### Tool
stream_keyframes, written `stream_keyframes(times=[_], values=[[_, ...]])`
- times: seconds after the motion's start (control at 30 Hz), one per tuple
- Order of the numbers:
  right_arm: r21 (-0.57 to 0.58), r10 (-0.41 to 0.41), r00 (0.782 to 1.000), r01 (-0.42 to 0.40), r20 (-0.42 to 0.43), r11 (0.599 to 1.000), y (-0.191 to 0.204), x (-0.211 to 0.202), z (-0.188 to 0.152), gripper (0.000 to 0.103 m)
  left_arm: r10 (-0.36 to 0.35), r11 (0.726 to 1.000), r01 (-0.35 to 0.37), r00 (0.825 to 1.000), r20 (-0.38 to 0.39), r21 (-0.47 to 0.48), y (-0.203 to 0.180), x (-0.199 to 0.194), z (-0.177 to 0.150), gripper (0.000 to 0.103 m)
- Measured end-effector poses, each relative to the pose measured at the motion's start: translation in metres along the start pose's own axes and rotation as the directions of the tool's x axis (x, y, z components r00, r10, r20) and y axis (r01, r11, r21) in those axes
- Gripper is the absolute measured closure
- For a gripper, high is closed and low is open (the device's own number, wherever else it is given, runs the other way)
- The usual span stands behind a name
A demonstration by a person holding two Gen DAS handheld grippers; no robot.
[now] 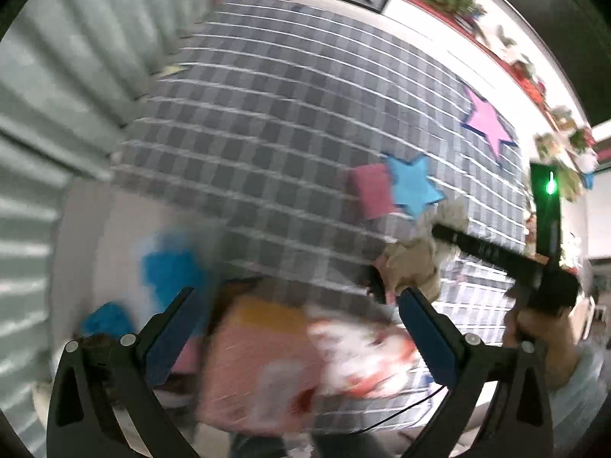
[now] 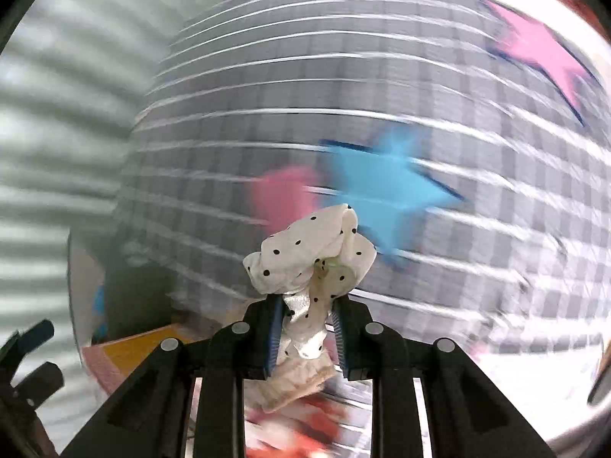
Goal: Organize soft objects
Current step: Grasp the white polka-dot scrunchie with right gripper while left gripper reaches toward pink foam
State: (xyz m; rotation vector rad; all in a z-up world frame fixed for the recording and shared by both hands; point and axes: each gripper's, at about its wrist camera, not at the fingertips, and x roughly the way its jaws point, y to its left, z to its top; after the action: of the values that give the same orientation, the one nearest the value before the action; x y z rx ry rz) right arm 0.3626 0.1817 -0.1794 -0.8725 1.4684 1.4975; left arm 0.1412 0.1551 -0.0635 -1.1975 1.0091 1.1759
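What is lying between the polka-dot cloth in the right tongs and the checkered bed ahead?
Nothing visible blocks it. The right tongs are shut on the polka-dot cloth, held above the checkered bed. Ahead, a blue star and pink square lie flat; bare cover lies left of them.

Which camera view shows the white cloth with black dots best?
The right wrist view: the white dotted cloth sits sharp and central, pinched in the right hand-held gripper. The left wrist view shows only a blurred pale bundle at that gripper, dots unreadable.
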Motion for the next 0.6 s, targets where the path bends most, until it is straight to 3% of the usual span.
stream_keyframes(times=[0.07,0.27,0.3,0.33,0.4,0.6], values=[[0.081,-0.070,0.997,0.071,-0.011,0.994,-0.044,-0.003,0.000,0.078,-0.004,1.000,0.005,1.000,-0.014,0.029,-0.026,0.019,0.013,0.000],[0.263,-0.127,0.992,0.128,-0.021,0.956,-0.128,-0.011,-0.024,0.077,0.048,0.999,-0.048,0.996,-0.079,0.007,-0.070,0.096,0.050,0.000],[0.281,-0.119,0.993,0.121,-0.024,0.952,-0.136,-0.011,-0.026,0.071,0.052,0.999,-0.053,0.995,-0.084,-0.010,-0.072,0.103,0.053,0.000],[0.296,-0.116,0.993,0.118,-0.025,0.948,-0.151,-0.014,-0.032,0.053,0.067,0.997,-0.069,0.994,-0.085,-0.029,-0.074,0.114,0.061,0.000],[0.314,-0.128,0.992,0.125,-0.010,0.941,-0.170,-0.019,-0.037,0.028,0.096,0.994,-0.099,0.992,-0.080,-0.041,-0.077,0.128,0.069,0.000],[0.372,-0.138,0.990,0.122,0.017,0.920,-0.213,-0.043,-0.048,0.026,0.149,0.984,-0.157,0.984,-0.095,-0.080,-0.079,0.163,0.088,0.000]])
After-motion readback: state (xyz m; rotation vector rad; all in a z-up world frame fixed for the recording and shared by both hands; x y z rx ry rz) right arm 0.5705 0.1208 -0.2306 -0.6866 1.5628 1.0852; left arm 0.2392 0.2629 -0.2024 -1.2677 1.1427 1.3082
